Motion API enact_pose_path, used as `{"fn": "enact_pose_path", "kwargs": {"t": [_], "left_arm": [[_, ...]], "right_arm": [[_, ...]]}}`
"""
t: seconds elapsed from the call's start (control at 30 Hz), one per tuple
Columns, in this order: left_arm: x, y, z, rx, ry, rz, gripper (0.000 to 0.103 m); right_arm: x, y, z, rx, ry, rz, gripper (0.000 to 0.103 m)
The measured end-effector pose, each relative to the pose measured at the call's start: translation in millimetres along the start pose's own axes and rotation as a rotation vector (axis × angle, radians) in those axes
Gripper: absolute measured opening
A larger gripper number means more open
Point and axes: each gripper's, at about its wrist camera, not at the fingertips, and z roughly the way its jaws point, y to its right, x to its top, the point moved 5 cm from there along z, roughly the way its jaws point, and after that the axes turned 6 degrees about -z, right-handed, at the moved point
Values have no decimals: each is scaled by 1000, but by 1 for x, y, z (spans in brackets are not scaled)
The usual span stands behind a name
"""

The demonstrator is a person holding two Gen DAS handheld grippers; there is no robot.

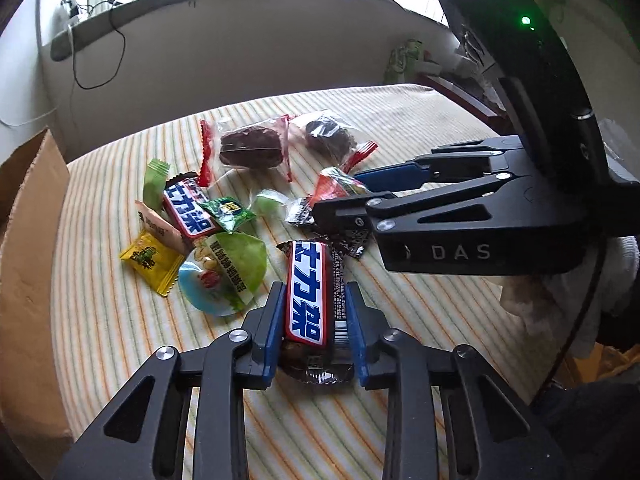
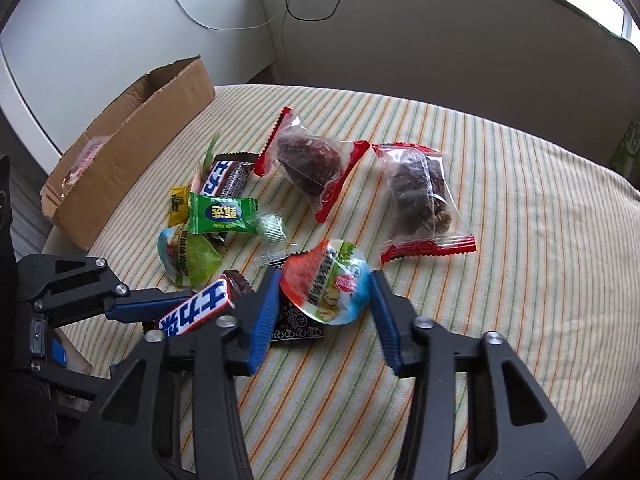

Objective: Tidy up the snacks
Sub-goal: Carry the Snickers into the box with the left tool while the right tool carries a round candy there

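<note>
The job was at the pick-up step; two snacks were being grabbed at once, one per hand. The left gripper (image 1: 314, 320) had its blue tongs clamped on a chocolate bar (image 1: 306, 296) w/ blue letters on white; the bar sat straight btwn the pads (image 1: 276, 320), both sides touching it, its far end poking out past the tips. The right gripper (image 2: 326, 304) had its tongs around a round jelly cup (image 2: 328, 280) w/ a red, green & blue lid; the left pad looked to touch the cup, but on the right side I couldn't tell if the pad pressed it or sat just beside it, so I took those tongs as still apart.

The rest of the snacks lay in a loose pile on the striped cloth (image 2: 500, 240); a second chocolate bar (image 2: 224, 178), a green candy (image 2: 218, 214), a yellow candy (image 1: 148, 258), another jelly cup (image 1: 224, 270), & two clear bags w/ red ends, the nearer date bag (image 2: 310, 164) and the walnut bag (image 2: 420, 196). A cardboard box (image 2: 132, 152) stood open at the cloth's left edge, well apart from the pile.

Next, I'd guess, the right tongs need to close all the way on the cup; then both hands lift & carry to the box; the cup is slippery & round, so it could pop out.

Both grippers pointed steeply down at the cloth, side by side, tips near each other; a white glove (image 1: 616, 276) showed behind the right one.
</note>
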Motion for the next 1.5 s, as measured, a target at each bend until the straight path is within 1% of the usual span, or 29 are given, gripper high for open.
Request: {"fn": "enact_pose_path", "kwargs": {"t": [0.13, 0.23, 0.37, 0.57, 0.87, 0.93, 1.03, 1.3, 1.5], "left_arm": [[-1, 5, -2, -17, 7, 2, 27], [-1, 5, -7, -26, 21, -17, 27], [2, -4, -19, -43, 44, -83, 27], [7, -25, -47, -48, 75, -161, 27], [28, -51, -100, -2, 118, -208, 27], [34, -54, -99, 5, 122, -215, 27], [42, -63, -110, 21, 132, -234, 27], [49, -101, -137, 80, 165, -302, 27], [44, -134, -153, 135, 190, -346, 27]], "right_arm": [[-1, 0, -8, 13, 38, 9, 41], [-1, 1, -15, 5, 61, 21, 41], [1, 0, -20, -9, 65, 6, 41], [8, -3, -34, -18, 75, -1, 41], [37, -23, -61, -2, 82, -14, 41], [45, -30, -67, 7, 83, -17, 41], [60, -44, -73, 13, 87, -33, 41], [94, -77, -76, 38, 94, -62, 41], [123, -106, -64, 65, 93, -112, 41]]}}
